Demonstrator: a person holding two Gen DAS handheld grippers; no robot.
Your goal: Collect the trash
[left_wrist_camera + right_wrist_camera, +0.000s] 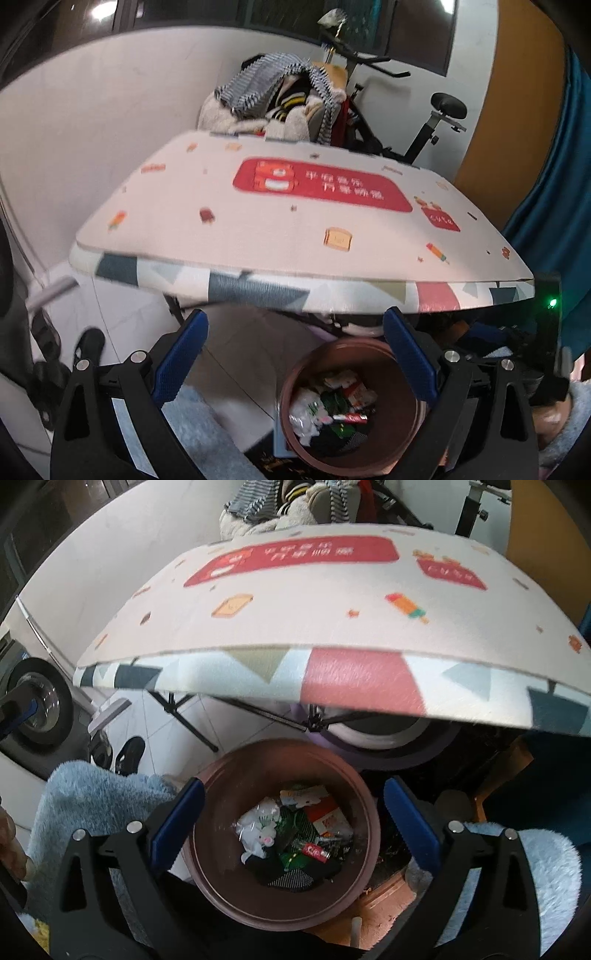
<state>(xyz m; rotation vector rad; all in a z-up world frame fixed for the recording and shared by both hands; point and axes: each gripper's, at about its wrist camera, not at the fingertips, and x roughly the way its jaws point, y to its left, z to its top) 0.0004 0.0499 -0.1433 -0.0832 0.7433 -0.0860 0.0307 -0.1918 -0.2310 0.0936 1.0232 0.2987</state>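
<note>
A round brown bin (365, 808) stands on the floor below the table's front edge, holding several wrappers and scraps (295, 834). My right gripper (293, 794) hangs over the bin, jaws wide open, nothing between the blue pads (177, 823). In the left wrist view the same bin (413, 443) sits low and right of centre with the trash (332, 410) inside. My left gripper (295, 325) is open too, empty, pointing past the bin's left side toward the table edge.
A folding table (258, 229) with a printed white cover (314, 627) overhangs the bin. A pile of clothes (266, 99) and an exercise bike (436, 122) stand behind it. A black shoe (88, 343) lies on the tiled floor at left. Light blue fluffy fabric (85, 797) flanks my grippers.
</note>
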